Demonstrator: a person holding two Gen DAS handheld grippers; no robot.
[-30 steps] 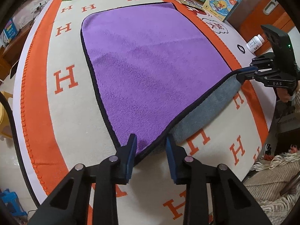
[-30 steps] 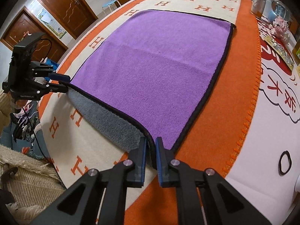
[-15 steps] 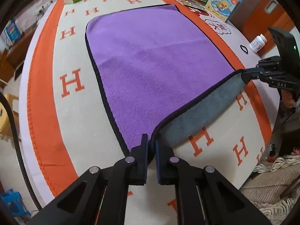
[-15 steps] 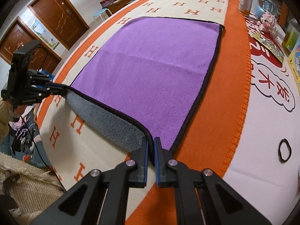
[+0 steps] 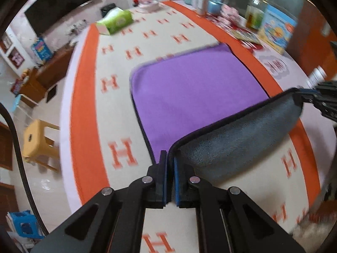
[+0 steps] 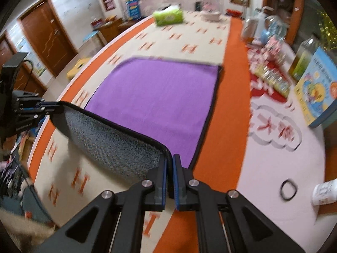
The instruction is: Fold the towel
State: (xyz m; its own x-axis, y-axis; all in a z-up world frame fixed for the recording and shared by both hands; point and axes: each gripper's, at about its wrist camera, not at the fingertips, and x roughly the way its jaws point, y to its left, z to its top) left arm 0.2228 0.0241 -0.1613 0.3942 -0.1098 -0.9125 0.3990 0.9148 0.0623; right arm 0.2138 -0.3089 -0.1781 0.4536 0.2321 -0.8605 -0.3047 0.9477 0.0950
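A purple towel (image 5: 193,92) with a black hem and grey underside lies on the orange and cream H-patterned table cover (image 5: 118,105). My left gripper (image 5: 170,158) is shut on the towel's near left corner. My right gripper (image 6: 169,162) is shut on the near right corner (image 6: 166,149). Both corners are raised off the table, so the near edge hangs between them with its grey underside (image 5: 242,135) showing. The right gripper also shows in the left wrist view (image 5: 303,97), and the left gripper in the right wrist view (image 6: 52,107). The far part of the towel (image 6: 155,97) lies flat.
A green tissue box (image 5: 114,22) stands at the far end of the table. Jars, bottles and a picture book (image 6: 316,88) line the right side, with a black ring (image 6: 287,189) and a white bottle (image 6: 324,191) nearer. A yellow stool (image 5: 38,143) stands left of the table.
The left gripper has closed on the towel's near left corner. Both grippers have lifted the near edge up and carried it toward the far end, showing more grey underside.
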